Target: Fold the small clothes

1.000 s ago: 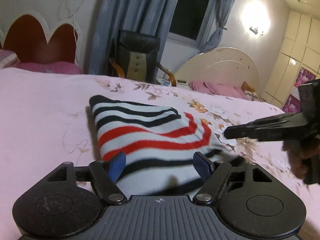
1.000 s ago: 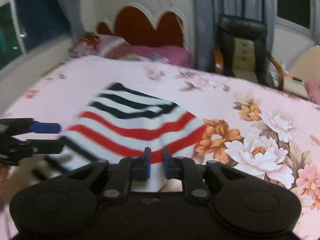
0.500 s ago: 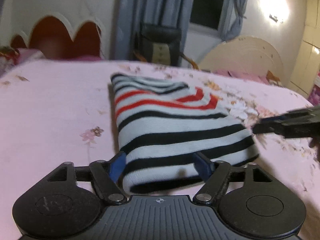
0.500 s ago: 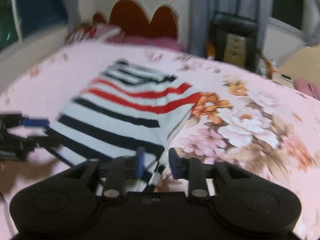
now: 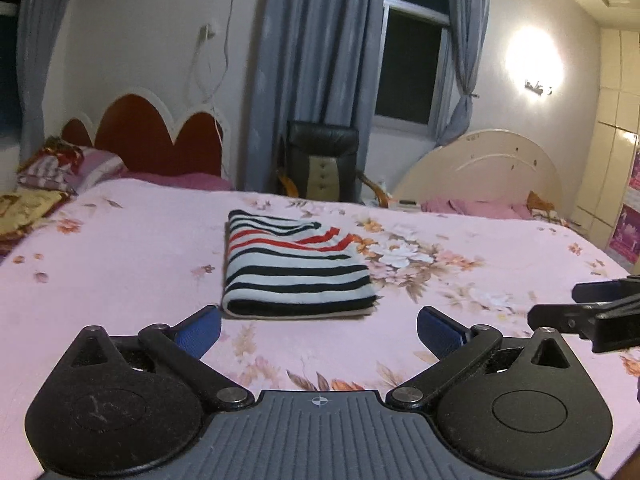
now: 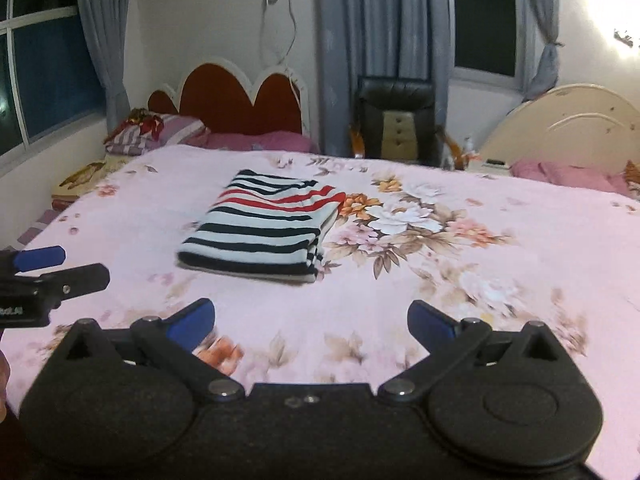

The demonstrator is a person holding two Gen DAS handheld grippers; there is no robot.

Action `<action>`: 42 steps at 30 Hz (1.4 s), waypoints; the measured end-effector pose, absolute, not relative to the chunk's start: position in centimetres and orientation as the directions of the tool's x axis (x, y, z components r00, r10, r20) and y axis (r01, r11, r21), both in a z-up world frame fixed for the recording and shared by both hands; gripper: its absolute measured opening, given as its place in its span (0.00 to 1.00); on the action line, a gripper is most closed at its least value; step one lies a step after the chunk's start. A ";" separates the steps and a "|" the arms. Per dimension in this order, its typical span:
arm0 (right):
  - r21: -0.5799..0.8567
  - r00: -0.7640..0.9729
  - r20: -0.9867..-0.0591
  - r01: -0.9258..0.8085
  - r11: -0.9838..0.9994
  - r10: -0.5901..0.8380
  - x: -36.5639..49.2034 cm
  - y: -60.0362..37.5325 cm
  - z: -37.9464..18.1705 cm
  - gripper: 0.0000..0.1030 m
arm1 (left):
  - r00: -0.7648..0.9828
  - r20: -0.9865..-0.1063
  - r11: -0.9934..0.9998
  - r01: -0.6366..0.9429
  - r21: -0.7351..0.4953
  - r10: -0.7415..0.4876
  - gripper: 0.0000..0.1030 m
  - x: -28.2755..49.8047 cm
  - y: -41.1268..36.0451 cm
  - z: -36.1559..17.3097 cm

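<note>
Bed: pink floral bedsheet (image 5: pixel 120 280) spreads ahead of and beneath both my grippers.
Garment: folded striped sweater (image 5: pixel 294 268) lies flat on the sheet, ahead of my fingers and clear of them, touching neither pair.
Long axis: it runs away from me toward the headboard (image 6: pixel 240 100); a short folded edge faces my fingers.
Nearer hand: I judge the left slightly nearer, the sweater lying dead ahead of it; from the right it lies ahead and to the left.
Left gripper (image 5: pixel 319 330): released, jaws just spread wide, nothing between them.
Right gripper (image 6: pixel 311 320): released, jaws just spread wide, nothing between them.
Task status: fold looks finished, in my judgement.
Writing: small white letters on the left gripper's body, unreadable.
</note>
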State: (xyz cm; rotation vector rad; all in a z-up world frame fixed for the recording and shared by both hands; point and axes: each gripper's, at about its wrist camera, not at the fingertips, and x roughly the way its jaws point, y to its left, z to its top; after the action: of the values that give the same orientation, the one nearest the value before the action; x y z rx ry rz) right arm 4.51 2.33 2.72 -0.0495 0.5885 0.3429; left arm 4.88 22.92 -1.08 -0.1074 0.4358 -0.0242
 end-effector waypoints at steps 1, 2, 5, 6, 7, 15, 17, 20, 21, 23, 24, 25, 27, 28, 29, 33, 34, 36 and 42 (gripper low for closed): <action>0.045 0.787 -0.540 -0.328 0.944 0.300 2.8 2.2 3.2 0.99 | 0.906 -0.420 0.994 -0.001 -0.112 -0.047 1.00 3.6 22.8 -0.6; 0.043 0.792 -0.534 -0.323 0.945 0.295 1.5 2.1 3.6 0.99 | 0.906 -0.421 0.994 0.003 -0.107 -0.048 1.00 2.5 22.7 -0.2; 0.060 0.800 -0.523 -0.310 0.949 0.295 -1.7 1.7 4.3 0.99 | 0.914 -0.406 0.999 0.003 -0.054 -0.024 1.00 0.0 22.4 1.2; 0.065 0.802 -0.520 -0.307 0.949 0.295 -2.2 1.6 4.4 0.99 | 0.918 -0.396 0.999 -0.005 -0.051 -0.015 1.00 -0.7 22.4 1.7; 0.068 0.804 -0.515 -0.306 0.950 0.296 -2.7 1.4 4.5 0.99 | 0.921 -0.389 0.998 -0.010 -0.057 -0.012 1.00 -1.3 22.5 2.2; 0.099 0.828 -0.473 -0.289 0.952 0.301 -4.8 0.7 6.5 0.99 | 0.933 -0.359 0.999 -0.024 -0.039 0.008 1.00 -4.2 21.7 4.5; 0.087 0.833 -0.463 -0.298 0.951 0.303 -5.2 0.8 6.9 0.99 | 0.936 -0.351 0.999 -0.020 -0.043 0.004 1.00 -4.3 21.4 4.8; 0.078 0.833 -0.460 -0.307 0.949 0.307 -5.3 0.7 7.2 0.99 | 0.940 -0.341 0.999 -0.017 -0.038 0.003 1.00 -4.4 21.0 5.1; 0.076 0.835 -0.457 -0.307 0.949 0.307 -5.3 0.7 7.3 0.99 | 0.942 -0.336 0.999 -0.014 -0.036 0.001 1.00 -4.5 20.9 5.2; 0.073 0.837 -0.453 -0.308 0.948 0.307 -5.4 0.6 7.4 0.99 | 0.944 -0.330 0.999 -0.015 -0.035 0.003 1.00 -4.6 20.7 5.4; 0.073 0.837 -0.454 -0.307 0.949 0.306 -5.3 0.5 7.5 0.99 | 0.945 -0.326 0.999 -0.015 -0.035 0.003 1.00 -4.7 20.5 5.5; 0.075 0.837 -0.453 -0.308 0.949 0.307 -5.3 0.5 7.5 0.99 | 0.947 -0.322 0.999 -0.017 -0.035 0.005 1.00 -4.8 20.5 5.5; 0.072 0.836 -0.451 -0.313 0.947 0.311 -5.4 0.4 7.6 0.99 | 0.948 -0.319 0.999 -0.020 -0.038 0.007 1.00 -4.8 20.5 5.6; 0.068 0.837 -0.451 -0.314 0.947 0.310 -5.5 0.5 7.7 0.99 | 0.948 -0.317 0.999 -0.022 -0.040 0.008 1.00 -4.7 20.4 5.6; 0.065 0.838 -0.449 -0.316 0.947 0.310 -5.6 0.5 7.7 0.99 | 0.948 -0.318 0.999 -0.022 -0.040 0.008 1.00 -4.8 20.4 5.6; 0.069 0.838 -0.449 -0.314 0.947 0.311 -5.6 0.6 7.8 0.99 | 0.949 -0.316 0.999 -0.018 -0.034 0.006 1.00 -4.9 20.5 5.7; 0.073 0.837 -0.450 -0.314 0.947 0.312 -5.6 0.6 7.8 0.99 | 0.949 -0.316 0.999 -0.018 -0.033 0.007 1.00 -5.1 20.4 5.7; 0.073 0.837 -0.451 -0.312 0.947 0.310 -5.7 0.7 7.8 0.99 | 0.948 -0.319 0.999 -0.019 -0.029 0.008 1.00 -5.1 20.5 5.6; 0.069 0.838 -0.453 -0.307 0.949 0.304 -5.9 0.9 7.8 0.99 | 0.946 -0.325 0.999 -0.014 -0.032 0.003 1.00 -5.0 20.6 5.5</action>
State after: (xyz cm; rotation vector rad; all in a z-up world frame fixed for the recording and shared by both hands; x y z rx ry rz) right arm -5.88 0.90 7.81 -0.0064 0.4780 0.3235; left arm -5.04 20.61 5.51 -0.0340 0.3308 0.0089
